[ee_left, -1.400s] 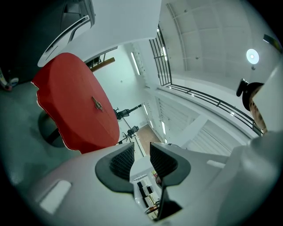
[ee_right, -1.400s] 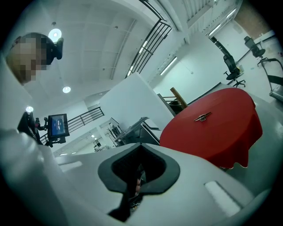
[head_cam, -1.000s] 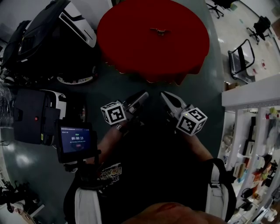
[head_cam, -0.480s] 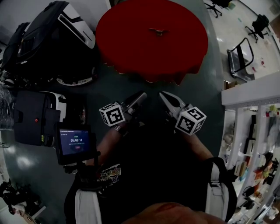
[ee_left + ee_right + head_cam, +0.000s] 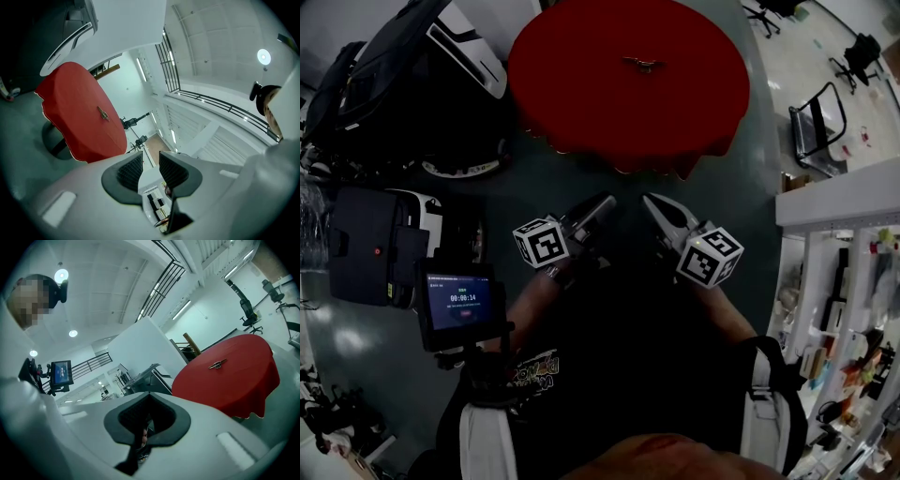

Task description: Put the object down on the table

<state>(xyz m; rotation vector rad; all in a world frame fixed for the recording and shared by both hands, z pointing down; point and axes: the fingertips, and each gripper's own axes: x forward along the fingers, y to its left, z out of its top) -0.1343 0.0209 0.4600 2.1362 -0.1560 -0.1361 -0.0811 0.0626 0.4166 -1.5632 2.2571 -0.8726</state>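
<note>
I see the object (image 5: 643, 65), a small metal piece, lying on the red tabletop (image 5: 581, 84) near its middle, with nothing touching it. Both of my tools are well apart from it, short of the tabletop's near edge and over the dark floor (image 5: 534, 187). The forearms are drawn in close to the body and the tips point toward the tabletop, angled slightly toward each other. My left tool (image 5: 605, 204) has its jaws a narrow gap apart with nothing between them. My right tool (image 5: 652, 203) has its jaws pressed together, empty. A small lit screen (image 5: 459, 302) stands at my left.
</note>
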